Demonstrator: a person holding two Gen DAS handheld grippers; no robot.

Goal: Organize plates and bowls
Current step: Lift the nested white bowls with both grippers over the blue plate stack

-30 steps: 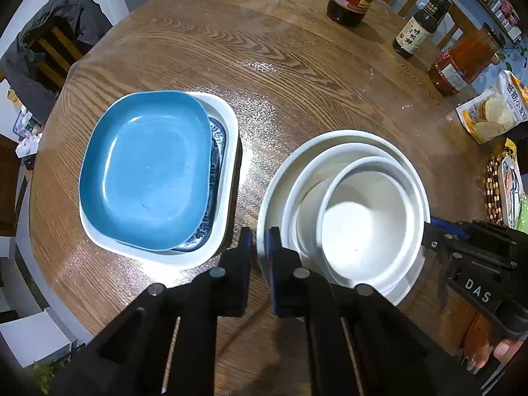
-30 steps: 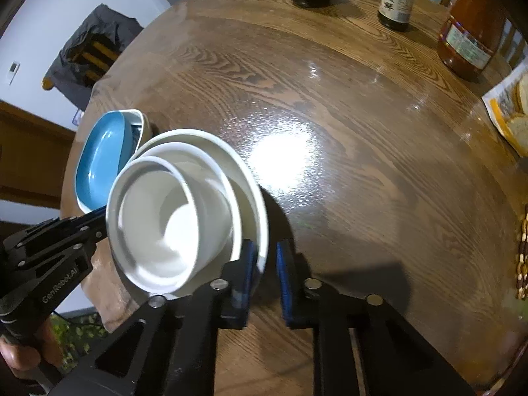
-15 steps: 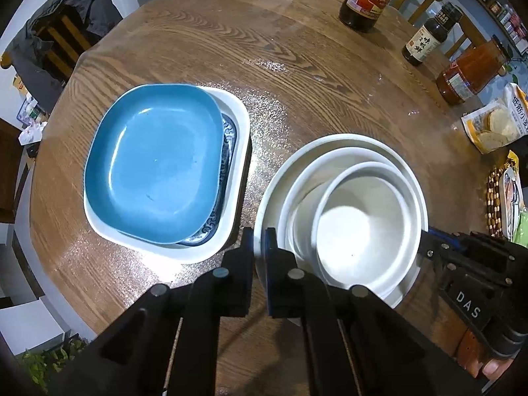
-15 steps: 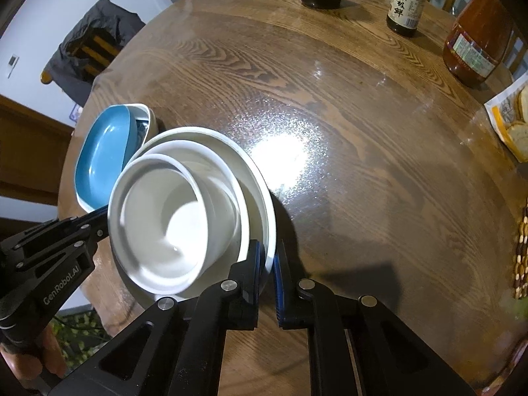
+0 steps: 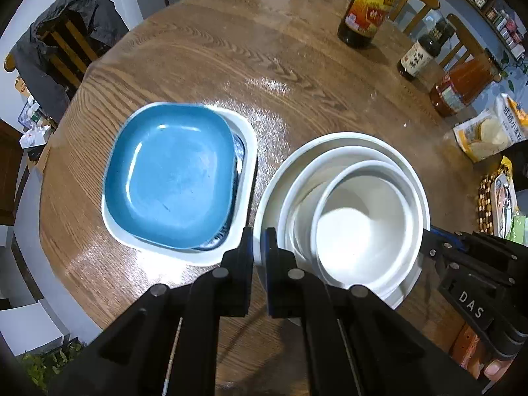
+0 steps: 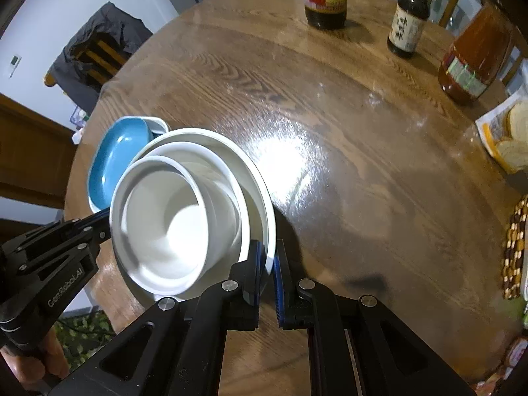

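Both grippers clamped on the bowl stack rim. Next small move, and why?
Probably lift the bowl stack straight up, both sides together. The left hand-held gripper and right hand-held gripper pinch opposite edges of the outer bowl's rim, and the plate stack sits close beside it, so sliding sideways risks a bump.

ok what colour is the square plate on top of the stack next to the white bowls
Blue, a plain glossy blue plate. It shows best in the left wrist view.

Round wooden table (image 5: 204, 56) carrying a white square dish (image 5: 246, 138) of stacked plates, three sauce bottles (image 5: 363, 10) and a snack bag (image 5: 488, 132).
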